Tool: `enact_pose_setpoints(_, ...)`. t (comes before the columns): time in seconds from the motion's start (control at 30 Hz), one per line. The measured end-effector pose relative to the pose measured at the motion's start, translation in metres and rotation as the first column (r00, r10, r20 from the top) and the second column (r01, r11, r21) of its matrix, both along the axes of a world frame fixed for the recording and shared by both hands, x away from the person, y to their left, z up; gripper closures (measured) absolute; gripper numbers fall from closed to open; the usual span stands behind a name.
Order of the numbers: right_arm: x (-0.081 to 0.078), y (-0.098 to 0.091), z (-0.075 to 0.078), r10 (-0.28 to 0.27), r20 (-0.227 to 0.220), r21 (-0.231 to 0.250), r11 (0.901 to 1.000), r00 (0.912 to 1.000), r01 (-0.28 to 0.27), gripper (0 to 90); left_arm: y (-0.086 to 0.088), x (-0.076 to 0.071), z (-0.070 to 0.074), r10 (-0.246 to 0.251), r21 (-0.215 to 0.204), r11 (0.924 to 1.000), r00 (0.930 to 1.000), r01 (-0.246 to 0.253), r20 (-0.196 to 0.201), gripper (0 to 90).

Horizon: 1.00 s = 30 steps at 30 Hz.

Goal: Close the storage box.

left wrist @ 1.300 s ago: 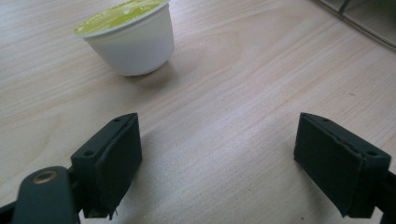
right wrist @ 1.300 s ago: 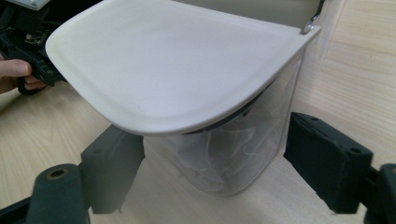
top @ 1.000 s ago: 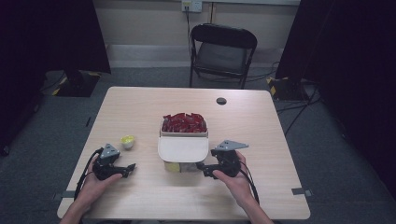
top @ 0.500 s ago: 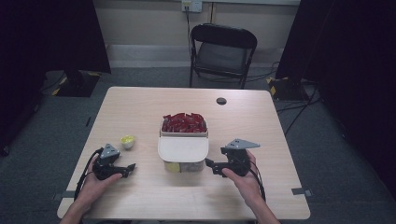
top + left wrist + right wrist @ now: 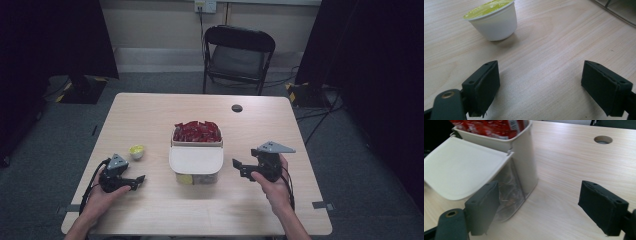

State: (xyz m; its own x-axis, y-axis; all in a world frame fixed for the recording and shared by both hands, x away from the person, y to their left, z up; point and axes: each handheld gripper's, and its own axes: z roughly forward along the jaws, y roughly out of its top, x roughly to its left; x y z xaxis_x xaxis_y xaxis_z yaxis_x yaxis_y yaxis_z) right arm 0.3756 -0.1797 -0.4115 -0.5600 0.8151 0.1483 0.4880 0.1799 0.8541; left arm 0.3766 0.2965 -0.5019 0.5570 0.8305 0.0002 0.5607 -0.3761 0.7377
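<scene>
Container [image 5: 196,159] sits mid-table, nearer the person's edge: cream two-part bin, long axis running from the person toward the far side. Front section has a flat white lid [image 5: 195,158] hinged open toward the person, clear wall below it; rear section is full of red packets [image 5: 197,131].

Right gripper [image 5: 239,167] is just right of the container, apart from it, pointing at its side. Jaws have just been opening, nothing between them; they stand wide over bare wood.

Left gripper [image 5: 138,180] rests low at the left, jaws spread, empty. Small white cup with yellow-green foil top [image 5: 492,19] stands upright ahead of it, well clear of the pads.

Table [image 5: 150,115] is light wood with a cable hole [image 5: 237,108] far right. Grey carpet, black folding chair [image 5: 238,60] behind, dark curtains either side.
</scene>
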Motion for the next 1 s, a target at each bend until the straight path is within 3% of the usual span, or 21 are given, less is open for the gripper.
enact_pose_setpoints(0.5, 0.021, -0.039, -0.011, -0.105, -0.055, -0.034, 0.9941, 0.9929, 0.103, 16.8, 0.001, 0.002, 0.000, 0.015, 0.000, 0.9999, 0.9999, -0.015, -0.001, 14.8)
enact_pose_setpoints(0.7, 0.026, -0.060, -0.032, -0.165, -0.110, -0.067, 0.9851, 0.9800, 0.159, 17.1, 0.001, 0.002, 0.000, 0.015, -0.004, 0.9999, 0.9999, -0.015, 0.000, 14.8)
enact_pose_setpoints(1.0, 0.032, -0.077, -0.051, -0.233, -0.145, -0.085, 0.9712, 0.9616, 0.223, 16.8, 0.001, 0.003, 0.000, 0.015, -0.003, 0.9999, 0.9999, -0.015, 0.002, 14.8)
